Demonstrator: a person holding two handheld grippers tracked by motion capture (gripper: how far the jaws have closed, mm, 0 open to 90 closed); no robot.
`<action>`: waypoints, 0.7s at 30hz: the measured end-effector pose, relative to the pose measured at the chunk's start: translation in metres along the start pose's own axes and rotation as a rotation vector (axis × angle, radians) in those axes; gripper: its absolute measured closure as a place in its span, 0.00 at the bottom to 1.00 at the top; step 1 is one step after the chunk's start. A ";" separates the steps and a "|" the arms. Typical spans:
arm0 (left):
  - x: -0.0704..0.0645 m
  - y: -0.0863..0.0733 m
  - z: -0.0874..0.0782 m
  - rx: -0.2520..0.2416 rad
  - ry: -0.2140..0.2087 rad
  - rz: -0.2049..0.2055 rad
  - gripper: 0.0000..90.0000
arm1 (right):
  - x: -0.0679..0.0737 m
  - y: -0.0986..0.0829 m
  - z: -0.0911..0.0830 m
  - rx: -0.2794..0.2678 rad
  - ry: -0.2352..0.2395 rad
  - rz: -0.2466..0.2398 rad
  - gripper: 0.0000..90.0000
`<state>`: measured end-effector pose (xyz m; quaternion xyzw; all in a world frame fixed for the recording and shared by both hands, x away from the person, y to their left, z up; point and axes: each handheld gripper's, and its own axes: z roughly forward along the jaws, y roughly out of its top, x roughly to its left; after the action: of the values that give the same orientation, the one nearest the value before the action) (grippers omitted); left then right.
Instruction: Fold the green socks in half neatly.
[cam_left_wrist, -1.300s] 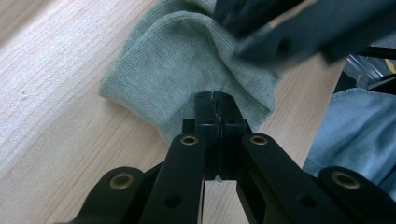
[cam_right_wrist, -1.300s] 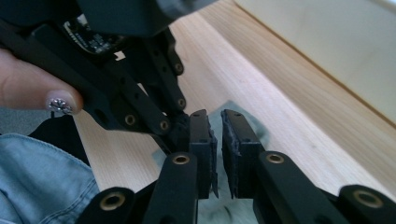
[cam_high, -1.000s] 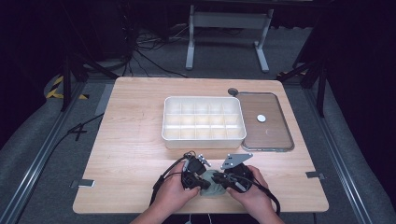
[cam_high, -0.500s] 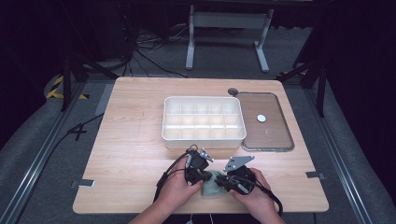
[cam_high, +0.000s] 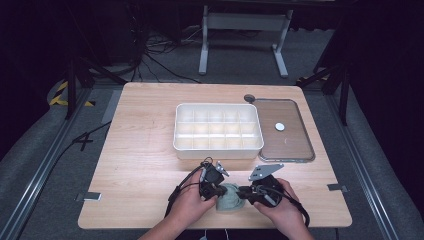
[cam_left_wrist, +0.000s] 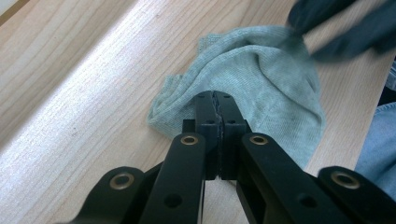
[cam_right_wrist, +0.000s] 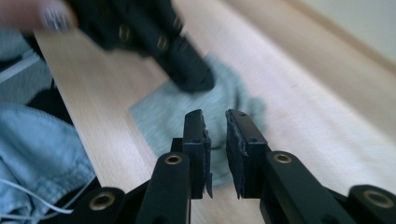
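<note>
Grey-green knit cloth (cam_high: 229, 198) lies crumpled on the wooden table (cam_high: 145, 150), low in the high view and just right of centre, between the person's 2 hands. The left gripper (cam_high: 212, 182) meets it from the left, and the right gripper (cam_high: 248, 192) sits just beside its right edge.

In the left gripper view the 2 black jaws are pressed together at the centre of the frame, their tips clamped on a fold of the cloth (cam_left_wrist: 261, 88), which spreads toward the upper right of that frame. The other gripper shows blurred at the top right corner, touching the cloth's far edge.

In the right gripper view the jaws stand slightly apart with a narrow gap between the pads, holding nothing; the cloth (cam_right_wrist: 219, 107) lies just beyond the tips in the middle of the frame, with the left gripper blurred above it.

Higher in the high view, a white compartment tray (cam_high: 218, 148) stands at the centre of the table, well apart from the cloth. A clear lid (cam_high: 295, 145) lies flat touching the tray's right side.
</note>
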<state>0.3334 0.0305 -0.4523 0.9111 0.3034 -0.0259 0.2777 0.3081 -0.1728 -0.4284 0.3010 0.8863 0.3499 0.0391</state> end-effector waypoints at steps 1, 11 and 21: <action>0.000 0.000 0.000 0.001 -0.002 0.002 1.00 | -0.001 0.002 -0.005 -0.023 -0.016 -0.001 0.88; 0.003 -0.002 -0.003 -0.009 -0.019 -0.001 1.00 | 0.004 -0.004 0.030 0.071 -0.020 -0.036 0.95; 0.017 -0.012 -0.031 -0.049 -0.076 -0.009 0.84 | 0.005 -0.004 0.032 0.075 -0.026 -0.045 0.97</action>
<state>0.3369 0.0638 -0.4351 0.9010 0.2972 -0.0544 0.3112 0.3112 -0.1537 -0.4542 0.2867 0.9048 0.3114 0.0472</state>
